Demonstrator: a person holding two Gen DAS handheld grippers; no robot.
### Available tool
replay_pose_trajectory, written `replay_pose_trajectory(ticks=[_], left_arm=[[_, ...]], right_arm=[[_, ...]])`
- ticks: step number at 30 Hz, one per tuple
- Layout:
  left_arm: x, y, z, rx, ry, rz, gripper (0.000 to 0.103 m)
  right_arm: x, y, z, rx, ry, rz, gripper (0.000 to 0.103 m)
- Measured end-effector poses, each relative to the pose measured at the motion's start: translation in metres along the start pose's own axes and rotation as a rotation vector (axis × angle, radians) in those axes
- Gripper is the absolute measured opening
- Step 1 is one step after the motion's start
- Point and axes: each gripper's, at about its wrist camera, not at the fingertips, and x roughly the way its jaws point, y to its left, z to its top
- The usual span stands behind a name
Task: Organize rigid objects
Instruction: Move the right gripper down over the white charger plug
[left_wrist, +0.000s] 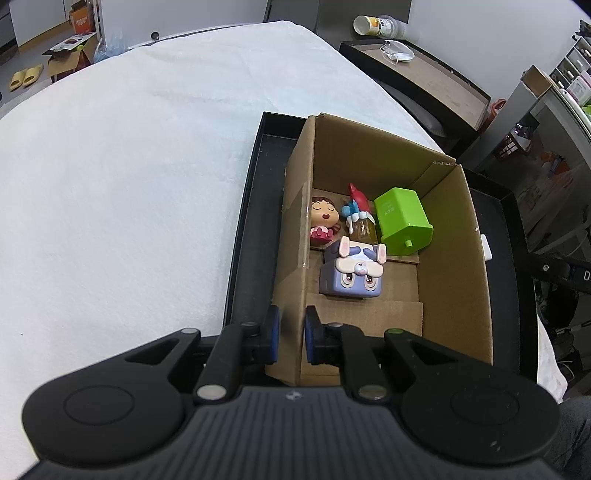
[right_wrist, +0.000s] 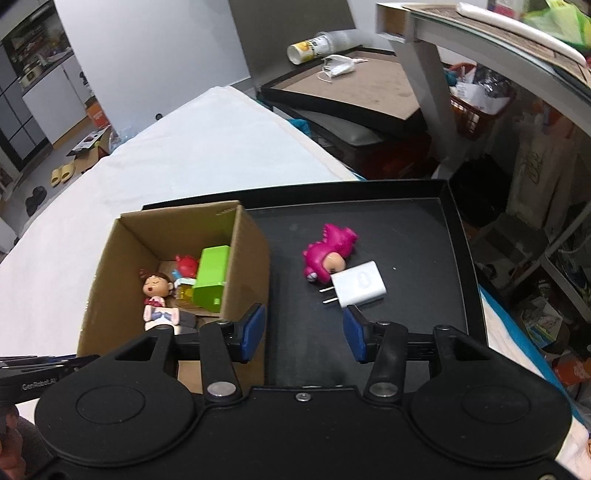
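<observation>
The open cardboard box (left_wrist: 458, 258) stood in the black tray (right_wrist: 454, 236), holding a sleeping-girl figurine (left_wrist: 324, 218), a green block (left_wrist: 403, 221), a small bottle (left_wrist: 364, 227) and a purple rabbit cube (left_wrist: 352, 275). Outside it on the tray lay a pink dinosaur toy (right_wrist: 330, 252), touching a white plug adapter (right_wrist: 360, 284).

Five objects in one cardboard box (left_wrist: 454, 258); one pink dinosaur toy (right_wrist: 330, 252) and one white charger (right_wrist: 362, 283) on one black tray (right_wrist: 458, 221).

Lived-in home room, slippers (left_wrist: 26, 75) on floor, cluttered shelves (left_wrist: 576, 70), cardboard boxes (left_wrist: 70, 59)
</observation>
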Motion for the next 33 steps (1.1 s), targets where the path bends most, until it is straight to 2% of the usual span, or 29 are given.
replay_pose_trajectory(ticks=[12, 19, 24, 28, 33], left_arm=[[0.002, -0.002, 0.001, 0.011, 0.005, 0.018, 0.013], [0.005, -0.003, 0.002, 0.008, 0.012, 0.019, 0.013], [0.006, -0.003, 0.002, 0.003, 0.015, 0.016, 0.013], [0.007, -0.002, 0.003, -0.001, 0.018, 0.014, 0.013], [0.01, -0.002, 0.003, 0.001, 0.023, 0.014, 0.013]], right_arm=[[0.012, -0.03, -0.004, 0.065, 0.013, -0.011, 0.048], [0.026, -0.039, -0.006, 0.075, 0.026, -0.02, 0.055], [0.044, -0.039, -0.002, 0.035, 0.037, -0.058, 0.063], [0.06, -0.031, 0.001, -0.06, 0.037, -0.085, 0.078], [0.078, -0.03, 0.005, -0.117, 0.05, -0.074, 0.078]])
